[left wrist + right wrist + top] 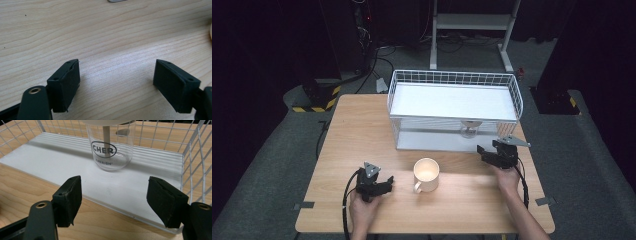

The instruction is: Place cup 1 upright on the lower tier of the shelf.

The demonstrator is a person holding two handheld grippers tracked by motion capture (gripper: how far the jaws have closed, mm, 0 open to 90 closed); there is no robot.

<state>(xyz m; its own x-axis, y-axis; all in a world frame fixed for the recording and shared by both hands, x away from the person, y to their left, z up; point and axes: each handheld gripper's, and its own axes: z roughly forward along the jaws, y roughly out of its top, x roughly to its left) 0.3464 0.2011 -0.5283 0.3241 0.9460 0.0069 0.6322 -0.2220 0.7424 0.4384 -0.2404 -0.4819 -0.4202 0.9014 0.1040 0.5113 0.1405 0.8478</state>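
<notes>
A: What's sitting nearest the person?

B: The left gripper (384, 184) is resting low over the wooden table (362, 125), jaws spread and gripping nothing. Just beyond it, the cream mug (426, 174) is standing upright with its handle toward the person.

A: And the right gripper (484, 151)?

B: It's hovering at the front edge of the white wire rack (455, 111), jaws parted and empty. Inside, on the lower shelf (62, 167), a clear glass tumbler (110, 147) printed with "CHERISH" is standing upright, well clear of the pads.

A: So how should that reach be going?

B: I'd judge it's lining up on the glass. It should be going in level under the upper shelf, centring the glass between wider jaws, then closing gently low on the wall.
</notes>
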